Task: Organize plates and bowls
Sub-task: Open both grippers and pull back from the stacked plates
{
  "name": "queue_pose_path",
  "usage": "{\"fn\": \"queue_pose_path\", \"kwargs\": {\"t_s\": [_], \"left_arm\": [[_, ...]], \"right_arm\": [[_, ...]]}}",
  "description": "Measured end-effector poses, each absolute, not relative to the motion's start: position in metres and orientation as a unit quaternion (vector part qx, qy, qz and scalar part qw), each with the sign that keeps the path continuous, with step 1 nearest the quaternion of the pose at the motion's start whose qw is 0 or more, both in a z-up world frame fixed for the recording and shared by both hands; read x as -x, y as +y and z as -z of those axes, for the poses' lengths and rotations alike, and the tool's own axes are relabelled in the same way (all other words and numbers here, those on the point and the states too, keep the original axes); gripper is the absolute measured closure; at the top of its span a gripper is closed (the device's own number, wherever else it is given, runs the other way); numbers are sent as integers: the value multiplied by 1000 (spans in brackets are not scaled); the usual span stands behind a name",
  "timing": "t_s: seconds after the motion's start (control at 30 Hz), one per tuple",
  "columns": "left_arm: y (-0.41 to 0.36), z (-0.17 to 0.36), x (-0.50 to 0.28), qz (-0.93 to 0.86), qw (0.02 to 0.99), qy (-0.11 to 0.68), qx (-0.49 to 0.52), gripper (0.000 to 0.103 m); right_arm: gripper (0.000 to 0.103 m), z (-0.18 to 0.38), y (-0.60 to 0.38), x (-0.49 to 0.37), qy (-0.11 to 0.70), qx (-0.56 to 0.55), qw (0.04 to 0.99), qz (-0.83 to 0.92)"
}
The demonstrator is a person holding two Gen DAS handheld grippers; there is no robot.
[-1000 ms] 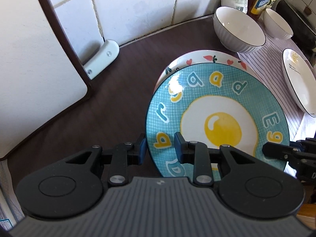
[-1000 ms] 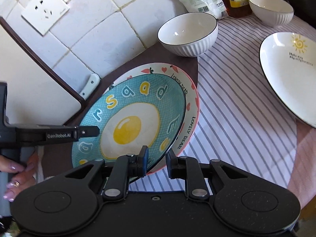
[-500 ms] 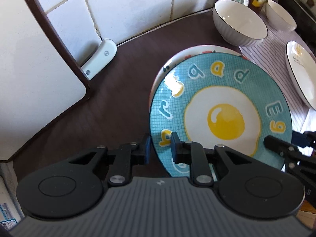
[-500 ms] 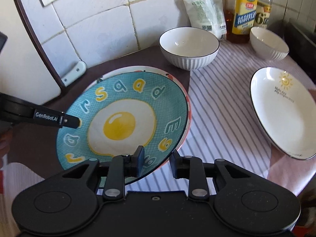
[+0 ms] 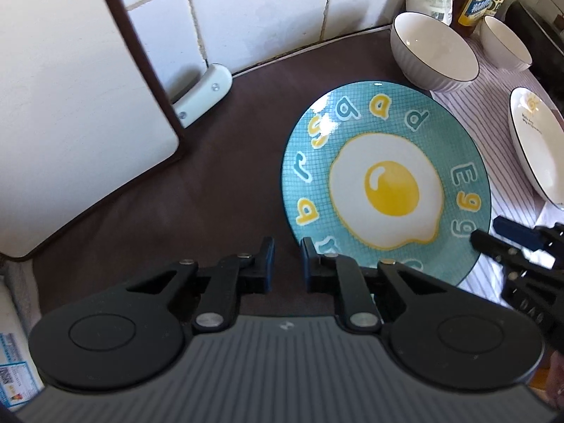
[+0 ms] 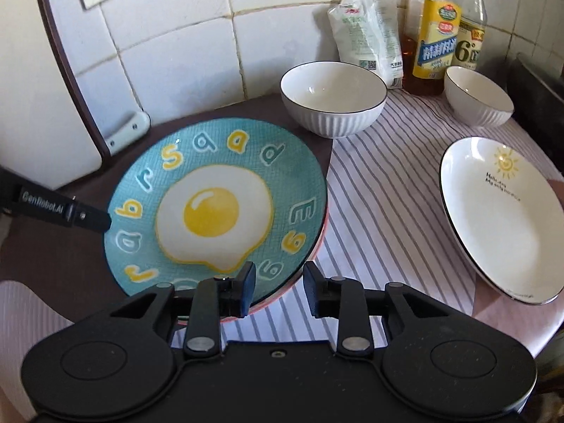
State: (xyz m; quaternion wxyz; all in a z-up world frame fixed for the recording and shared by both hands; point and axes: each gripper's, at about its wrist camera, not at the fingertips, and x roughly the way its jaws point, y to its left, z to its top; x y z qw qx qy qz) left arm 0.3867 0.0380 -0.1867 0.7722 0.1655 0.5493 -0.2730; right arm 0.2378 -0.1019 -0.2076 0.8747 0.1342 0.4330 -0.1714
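A teal plate with a fried-egg picture (image 5: 387,183) (image 6: 215,208) lies flat on a pink-rimmed plate (image 6: 319,243) that is almost hidden under it. My left gripper (image 5: 286,261) is open and empty, off the teal plate's near left edge. My right gripper (image 6: 278,287) is open and empty at the plates' near right edge; it also shows in the left wrist view (image 5: 500,239). Two white ribbed bowls (image 6: 333,97) (image 6: 477,95) stand behind. A white sun-print plate (image 6: 500,218) lies at the right.
A striped cloth (image 6: 384,204) covers the right of the dark counter (image 5: 218,183). Oil bottles (image 6: 437,38) and a white bag (image 6: 366,35) stand against the tiled wall. A white board (image 5: 70,70) leans at the left.
The teal plate went from tilted in both grippers to lying flat on the pink-rimmed plate. Both grippers opened and drew back from its rim.
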Motion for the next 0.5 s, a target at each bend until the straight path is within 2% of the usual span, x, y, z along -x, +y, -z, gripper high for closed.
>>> {"fn": "queue_pose_path", "kwargs": {"t_s": [0.33, 0.5], "left_arm": [[53, 144, -355, 270, 760, 564, -177, 86], [48, 116, -335, 289, 752, 565, -180, 72]], "right_arm": [[69, 166, -105, -197, 402, -157, 889, 152], [66, 139, -115, -173, 375, -163, 902, 139]]}}
